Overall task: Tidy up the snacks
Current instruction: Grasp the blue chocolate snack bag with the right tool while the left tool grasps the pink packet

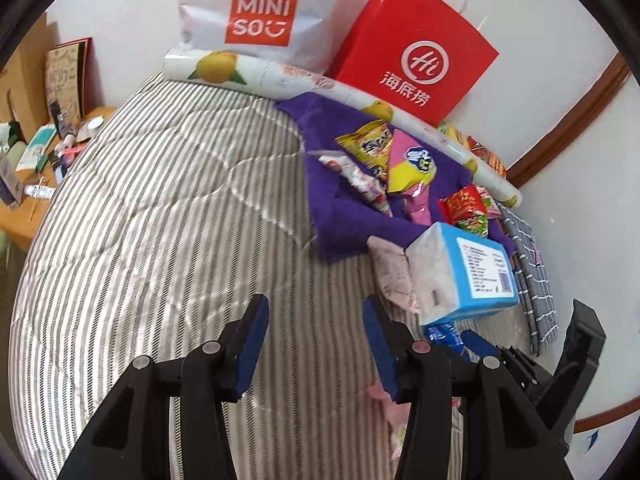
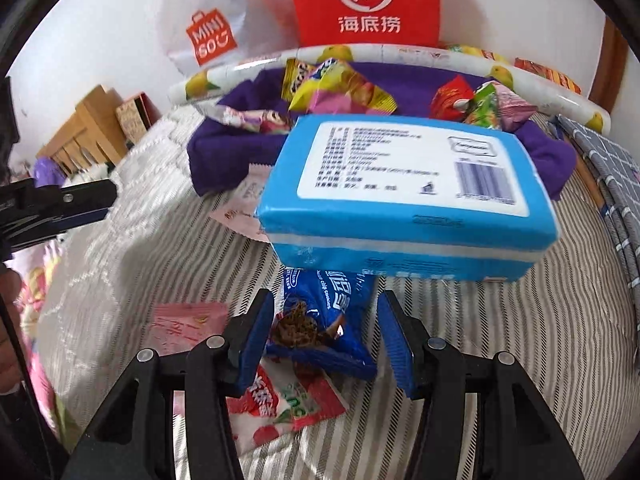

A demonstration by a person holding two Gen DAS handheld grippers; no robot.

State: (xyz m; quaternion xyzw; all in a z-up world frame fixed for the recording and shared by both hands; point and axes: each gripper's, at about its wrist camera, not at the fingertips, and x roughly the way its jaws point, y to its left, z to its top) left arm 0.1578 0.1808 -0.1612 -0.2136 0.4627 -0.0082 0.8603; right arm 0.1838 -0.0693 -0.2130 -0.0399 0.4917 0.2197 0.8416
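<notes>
Several snack packets lie on a purple cloth on the striped bed; they also show in the right wrist view. A blue tissue pack lies in front of the cloth, also seen from the left wrist. My right gripper is open, its fingers either side of a blue cookie packet, with a red and white packet below. My left gripper is open and empty over the bedspread, left of the tissue pack.
A red paper bag, a white Miniso bag and a lemon-print roll stand against the wall. A pink packet lies left of my right gripper. A cluttered wooden table is at the far left. Grey checked fabric lies at the right.
</notes>
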